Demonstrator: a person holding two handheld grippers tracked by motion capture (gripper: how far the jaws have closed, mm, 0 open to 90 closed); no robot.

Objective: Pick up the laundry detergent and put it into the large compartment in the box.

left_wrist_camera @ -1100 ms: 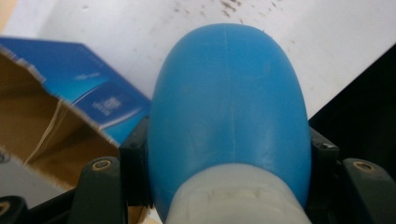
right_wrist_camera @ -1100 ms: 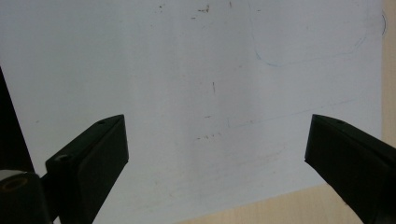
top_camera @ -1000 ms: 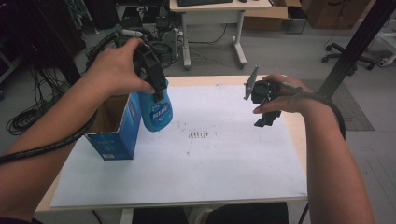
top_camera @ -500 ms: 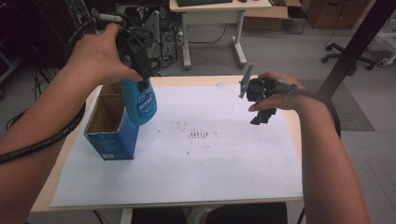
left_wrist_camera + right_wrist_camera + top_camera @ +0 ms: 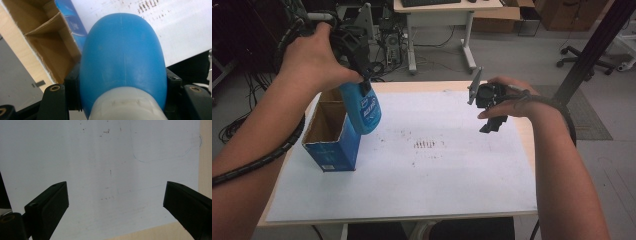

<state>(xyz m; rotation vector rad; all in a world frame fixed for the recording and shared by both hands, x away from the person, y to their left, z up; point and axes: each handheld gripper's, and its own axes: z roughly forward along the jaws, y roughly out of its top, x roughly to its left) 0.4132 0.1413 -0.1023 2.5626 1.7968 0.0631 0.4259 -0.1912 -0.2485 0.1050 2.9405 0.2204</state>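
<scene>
High view: since a sec ago I've lifted the blue bottle (image 5: 362, 107) up and back, off the table, beside the open cardboard box (image 5: 331, 135); R gripper (image 5: 493, 117) hasn't moved.
Left gripper view: left gripper (image 5: 122, 82) clamped on bottle's neck end, box mouth just past it.
Right gripper view: right gripper's jaws wide apart, nothing between, over white paper (image 5: 100, 170).
Meaning: bottle's prob going into the box next.

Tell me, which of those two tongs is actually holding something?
The left tongs, raised beside the open cardboard box: they clamp a blue bottle by its neck. The right tongs gape wide over the white sheet, with nothing between them.
</scene>
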